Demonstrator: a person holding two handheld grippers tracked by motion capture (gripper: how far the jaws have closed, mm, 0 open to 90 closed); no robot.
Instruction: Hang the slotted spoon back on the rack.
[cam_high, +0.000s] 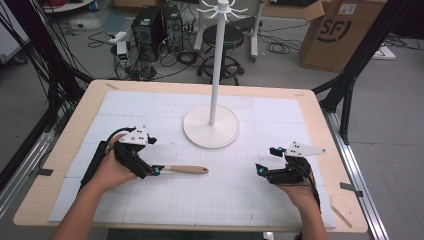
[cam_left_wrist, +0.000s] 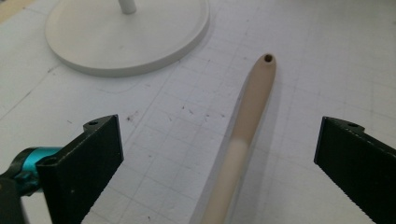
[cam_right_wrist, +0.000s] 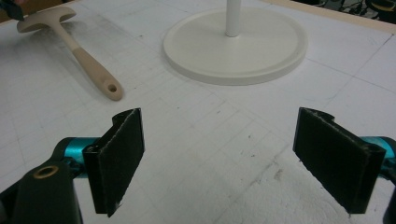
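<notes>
On the white mat (cam_high: 150, 200), before the stand's round base (cam_high: 211, 131), a wooden-handled utensil (cam_high: 184, 170) lay between the left gripper's (cam_left_wrist: 217, 163) open jaws, untouched. The right gripper (cam_right_wrist: 219, 158) gaped empty, well apart.

Upper right of the high view, we read "SF" in dark letters on the side of a cardboard box (cam_high: 340, 30).

A white stand (cam_high: 211, 125) with a round base and a thin upright pole sits on the gridded white mat (cam_high: 150, 200) covering the wooden tabletop (cam_high: 65, 150). Beyond the stand, on the floor, are a black stool (cam_high: 223, 40) (round seat), computer towers (cam_high: 156, 30) and a cardboard box (cam_high: 340, 32).
</notes>
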